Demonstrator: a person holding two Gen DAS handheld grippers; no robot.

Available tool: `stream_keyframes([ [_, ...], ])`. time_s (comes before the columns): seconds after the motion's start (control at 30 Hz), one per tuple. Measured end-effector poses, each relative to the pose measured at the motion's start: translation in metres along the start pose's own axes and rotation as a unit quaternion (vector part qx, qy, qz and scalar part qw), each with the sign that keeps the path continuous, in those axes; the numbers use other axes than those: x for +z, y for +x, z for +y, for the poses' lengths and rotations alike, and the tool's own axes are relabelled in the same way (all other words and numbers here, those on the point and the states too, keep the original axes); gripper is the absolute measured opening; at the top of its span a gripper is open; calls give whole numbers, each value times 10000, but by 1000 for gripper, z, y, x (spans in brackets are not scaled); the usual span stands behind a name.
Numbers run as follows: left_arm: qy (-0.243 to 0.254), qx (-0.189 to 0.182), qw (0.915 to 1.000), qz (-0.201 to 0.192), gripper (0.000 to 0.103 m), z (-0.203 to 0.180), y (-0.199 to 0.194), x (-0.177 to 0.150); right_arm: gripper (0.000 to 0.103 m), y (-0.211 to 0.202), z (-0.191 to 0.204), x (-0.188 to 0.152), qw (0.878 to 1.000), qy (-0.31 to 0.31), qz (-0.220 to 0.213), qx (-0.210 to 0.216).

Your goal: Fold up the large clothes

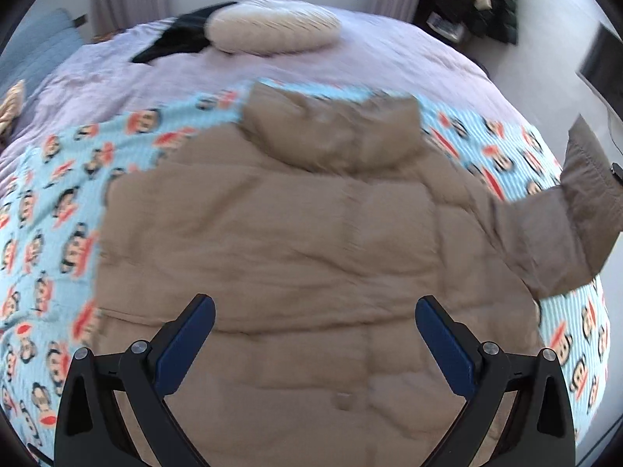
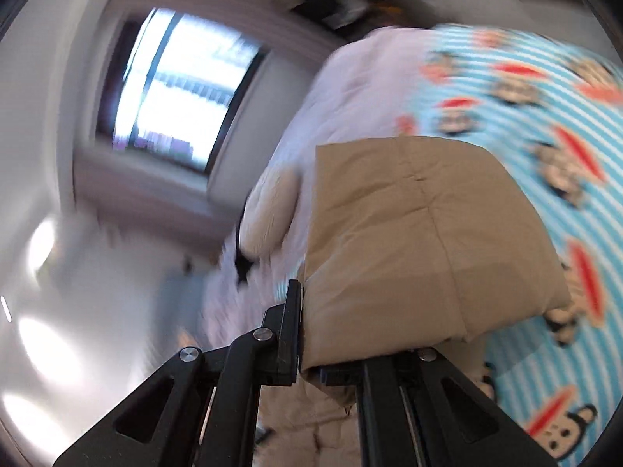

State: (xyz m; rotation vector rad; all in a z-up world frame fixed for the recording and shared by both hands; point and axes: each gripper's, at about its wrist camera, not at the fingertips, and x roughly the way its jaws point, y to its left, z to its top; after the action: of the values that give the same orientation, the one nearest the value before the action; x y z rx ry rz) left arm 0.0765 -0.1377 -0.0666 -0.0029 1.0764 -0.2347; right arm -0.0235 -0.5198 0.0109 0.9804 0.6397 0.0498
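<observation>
A wide bed (image 1: 389, 50) under a pale lilac cover fills the scene; over its near half lies a light-blue striped blanket (image 1: 50, 202) printed with cartoon monkey faces; on that blanket the tan puffer jacket (image 1: 303, 241) is spread flat, hood toward the far side, its body in the middle of the bed; the jacket's sleeve (image 2: 420, 233) on the right is lifted off the blanket; a cream round pillow (image 1: 272, 25) sits at the far end beside a dark garment (image 1: 175, 41); the left gripper (image 1: 315, 319) hovers above the jacket's near hem, fingers spread wide and holding nothing; the right gripper (image 2: 311, 334) is clenched on the sleeve's cuff end, cloth pinched between its fingers.
</observation>
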Motion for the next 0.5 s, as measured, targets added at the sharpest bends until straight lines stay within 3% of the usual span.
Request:
stream_keyframes([
  [0.13,-157,224,9995,-162,103,39,-8,3,8,73,72,-51,9888,-1287,671,-356],
  [0.23,-321,362,9988,-79,103,72,-6,0,8,132,96,-100,9769,-1654,1198,-635],
  [0.4,-519,498,9974,-95,103,105,-4,-8,8,200,81,-174,9540,-1868,1997,-1230],
  [0.5,-572,410,9975,-37,103,111,6,-10,11,228,50,-199,9475,-1492,2337,-1594],
])
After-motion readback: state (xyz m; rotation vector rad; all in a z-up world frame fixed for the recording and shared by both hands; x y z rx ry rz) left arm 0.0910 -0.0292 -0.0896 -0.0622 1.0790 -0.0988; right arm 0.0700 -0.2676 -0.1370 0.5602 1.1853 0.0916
